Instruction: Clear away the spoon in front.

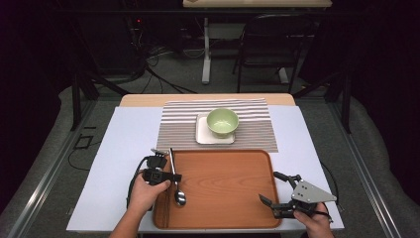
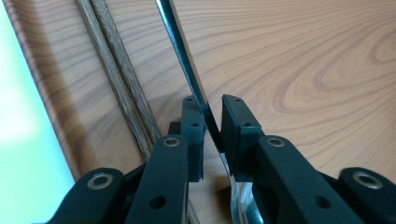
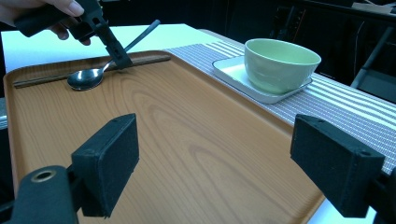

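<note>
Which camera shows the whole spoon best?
The right gripper view: the spoon shows whole there, shiny bowl on the tray and handle tilted up under the left claw. The high view shows it small. The left gripper view shows just a stretch of handle between the jaws.

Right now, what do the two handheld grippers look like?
Both are black. The left gripper has slim jaws with small screw holes and a black cable looping from its body. The right gripper carries a grey three-cornered plate on top and thick rectangular black pads. Forearms are bare, no sleeves.
</note>
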